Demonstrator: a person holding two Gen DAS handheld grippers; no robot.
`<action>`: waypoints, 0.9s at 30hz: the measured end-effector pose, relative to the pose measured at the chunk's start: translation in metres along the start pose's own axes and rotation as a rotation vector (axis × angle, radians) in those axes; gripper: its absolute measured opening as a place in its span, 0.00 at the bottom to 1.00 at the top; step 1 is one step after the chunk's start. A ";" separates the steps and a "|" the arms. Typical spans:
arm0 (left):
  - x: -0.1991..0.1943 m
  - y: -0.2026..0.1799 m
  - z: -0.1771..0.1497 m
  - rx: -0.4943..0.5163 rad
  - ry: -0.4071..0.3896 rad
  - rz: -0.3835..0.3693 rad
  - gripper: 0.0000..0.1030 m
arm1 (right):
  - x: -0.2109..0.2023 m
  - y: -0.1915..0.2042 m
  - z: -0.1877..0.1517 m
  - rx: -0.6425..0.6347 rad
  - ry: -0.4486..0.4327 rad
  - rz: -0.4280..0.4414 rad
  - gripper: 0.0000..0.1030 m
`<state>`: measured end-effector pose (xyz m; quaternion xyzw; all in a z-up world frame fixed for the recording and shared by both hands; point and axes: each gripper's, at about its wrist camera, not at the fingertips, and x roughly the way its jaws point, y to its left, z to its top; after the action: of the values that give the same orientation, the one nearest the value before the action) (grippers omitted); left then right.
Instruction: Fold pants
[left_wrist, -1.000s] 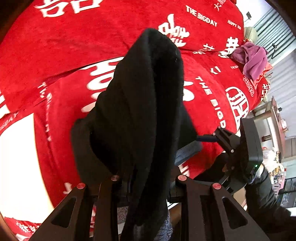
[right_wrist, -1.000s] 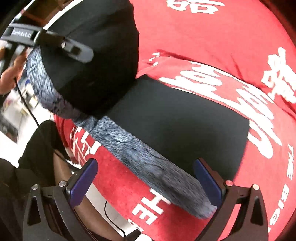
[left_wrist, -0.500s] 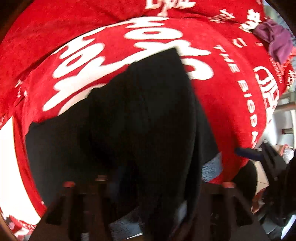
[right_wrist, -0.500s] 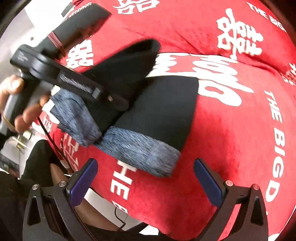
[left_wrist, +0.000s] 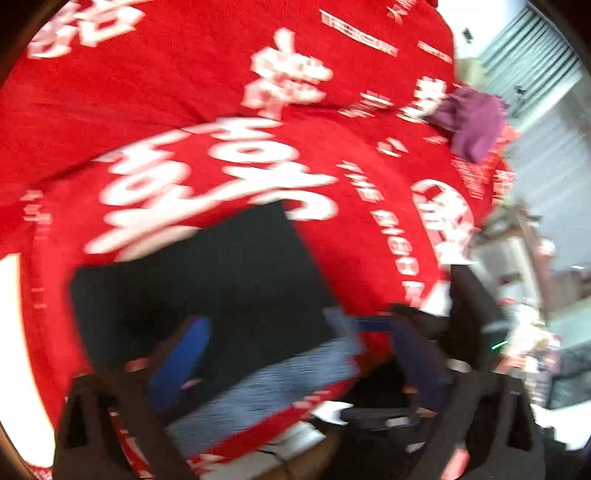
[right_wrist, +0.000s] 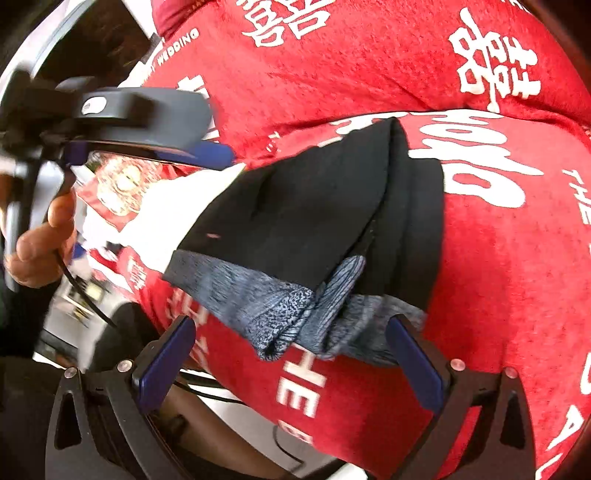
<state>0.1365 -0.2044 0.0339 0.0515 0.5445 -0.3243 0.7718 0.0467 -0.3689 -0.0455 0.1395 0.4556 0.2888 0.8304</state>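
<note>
The black pants (right_wrist: 314, 221) with a blue-grey waistband (right_wrist: 280, 314) lie folded in a stack on the red blanket (right_wrist: 498, 277). In the left wrist view the pants (left_wrist: 207, 280) lie flat, blurred. My left gripper (left_wrist: 295, 350) is open and empty above the waistband (left_wrist: 266, 384); it also shows in the right wrist view (right_wrist: 155, 136), off to the left of the pants. My right gripper (right_wrist: 291, 354) is open and empty, just in front of the waistband, and shows in the left wrist view (left_wrist: 413, 332).
The red blanket with white lettering covers the bed (left_wrist: 184, 92). A purple cloth (left_wrist: 472, 122) lies at the far right corner. The bed's near edge and cables (right_wrist: 92, 295) are at lower left. Furniture (left_wrist: 524, 240) stands beyond the right side.
My left gripper carried the held pants fold down onto the stack, let it go and opened, then pulled back. The right gripper stayed open and drew back from the pants.
</note>
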 end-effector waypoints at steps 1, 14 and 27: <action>0.000 0.010 -0.008 -0.007 -0.008 0.039 0.99 | 0.000 0.001 0.000 0.006 -0.011 0.023 1.00; 0.060 0.071 -0.079 -0.100 0.013 0.250 0.99 | 0.036 -0.026 0.013 0.242 -0.103 0.040 1.00; 0.034 0.103 -0.102 -0.193 -0.068 0.307 0.99 | 0.061 0.014 0.033 0.152 0.056 -0.320 1.00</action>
<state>0.1180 -0.0939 -0.0649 0.0490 0.5324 -0.1505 0.8316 0.0952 -0.3197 -0.0622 0.1196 0.5152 0.1217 0.8399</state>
